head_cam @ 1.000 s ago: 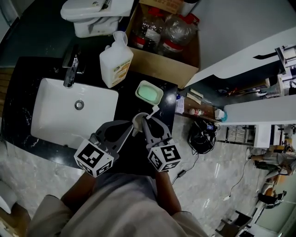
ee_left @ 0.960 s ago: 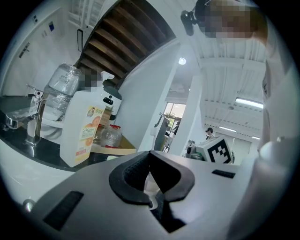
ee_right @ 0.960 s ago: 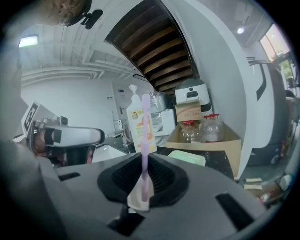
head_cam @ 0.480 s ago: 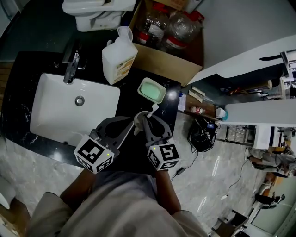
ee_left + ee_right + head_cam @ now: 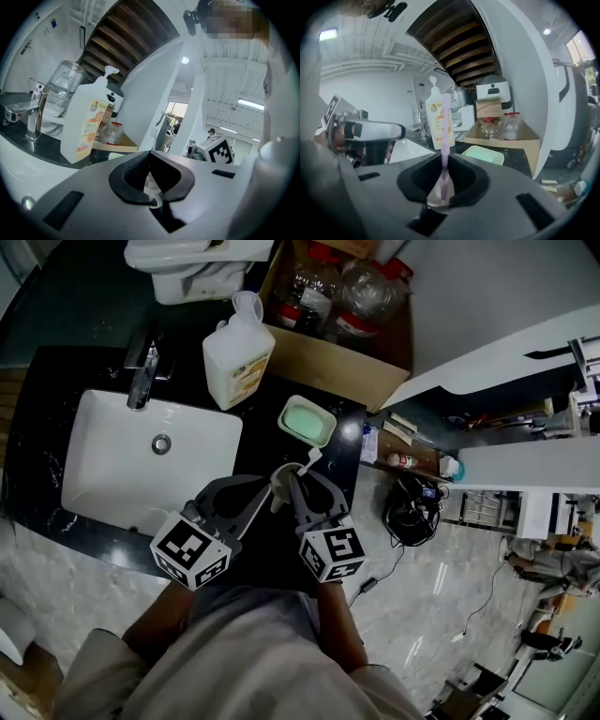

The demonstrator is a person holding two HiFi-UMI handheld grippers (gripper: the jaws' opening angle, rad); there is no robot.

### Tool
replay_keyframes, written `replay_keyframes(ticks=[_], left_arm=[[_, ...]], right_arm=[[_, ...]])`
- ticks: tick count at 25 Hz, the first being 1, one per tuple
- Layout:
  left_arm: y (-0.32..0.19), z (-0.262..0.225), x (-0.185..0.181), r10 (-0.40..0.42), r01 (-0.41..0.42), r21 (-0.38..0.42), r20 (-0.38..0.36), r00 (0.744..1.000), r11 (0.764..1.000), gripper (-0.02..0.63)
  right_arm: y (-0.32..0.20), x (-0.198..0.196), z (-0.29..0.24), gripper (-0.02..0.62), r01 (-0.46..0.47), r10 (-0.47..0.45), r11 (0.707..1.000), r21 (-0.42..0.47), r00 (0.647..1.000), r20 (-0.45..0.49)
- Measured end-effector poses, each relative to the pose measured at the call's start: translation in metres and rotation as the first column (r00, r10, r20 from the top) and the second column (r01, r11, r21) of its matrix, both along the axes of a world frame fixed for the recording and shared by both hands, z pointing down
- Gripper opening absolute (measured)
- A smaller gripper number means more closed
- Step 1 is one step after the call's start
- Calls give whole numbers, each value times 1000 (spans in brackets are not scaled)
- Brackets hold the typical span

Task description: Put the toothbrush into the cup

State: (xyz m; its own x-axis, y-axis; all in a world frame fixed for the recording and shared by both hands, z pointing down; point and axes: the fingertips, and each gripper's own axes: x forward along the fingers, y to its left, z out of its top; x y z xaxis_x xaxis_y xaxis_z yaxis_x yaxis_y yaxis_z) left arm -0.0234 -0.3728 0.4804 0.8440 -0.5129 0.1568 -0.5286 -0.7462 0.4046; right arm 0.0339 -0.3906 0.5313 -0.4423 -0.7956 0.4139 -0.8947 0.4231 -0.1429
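Observation:
A small cream cup (image 5: 278, 484) sits over the black counter (image 5: 253, 451), right of the sink. My left gripper (image 5: 266, 493) is shut on it, and a white curved rim (image 5: 151, 182) shows between the pads. A pale pink toothbrush (image 5: 446, 140) stands upright in my right gripper (image 5: 442, 182), which is shut on its handle. From the head view the right gripper (image 5: 293, 486) is right beside the cup, and the toothbrush (image 5: 309, 463) head points away to the upper right. I cannot tell whether its lower end is inside the cup.
A white sink (image 5: 122, 474) with a chrome faucet (image 5: 142, 381) lies to the left. Behind the grippers are a white pump bottle (image 5: 237, 357), a green soap dish (image 5: 307, 422) and a cardboard box (image 5: 328, 362) holding bottles. The counter's right edge drops to the floor.
Almost nothing: both grippers stay together at the cup with the same holds, and the head view has only shifted slightly.

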Motion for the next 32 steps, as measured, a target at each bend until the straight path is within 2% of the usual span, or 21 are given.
replay_keyframes(ticks=[4,15,21,26,32], left_arm=[[1,-2,0,-2,2,6,0,1000,1000,9],[11,-10,2,0,0,19,-9,1000,1000,9],[17,-15,4,2,-1,31,-12,1000,1000,9],[22,-23,6,1,0,45,-25,1000,999,9],[28,-30,10,6,-4,62,-23,1000,998,9]], right_arm=[[1,2,3,55,-5,5,1000,-11,1000,-18],[10,3,-9,62,-11,11,1000,17,1000,9],[19,5,-20,9,-14,12,998,57,1000,24],[28,10,-25,8,-24,21,998,58,999,49],[41,15,-45,6,-30,23,993,110,998,66]])
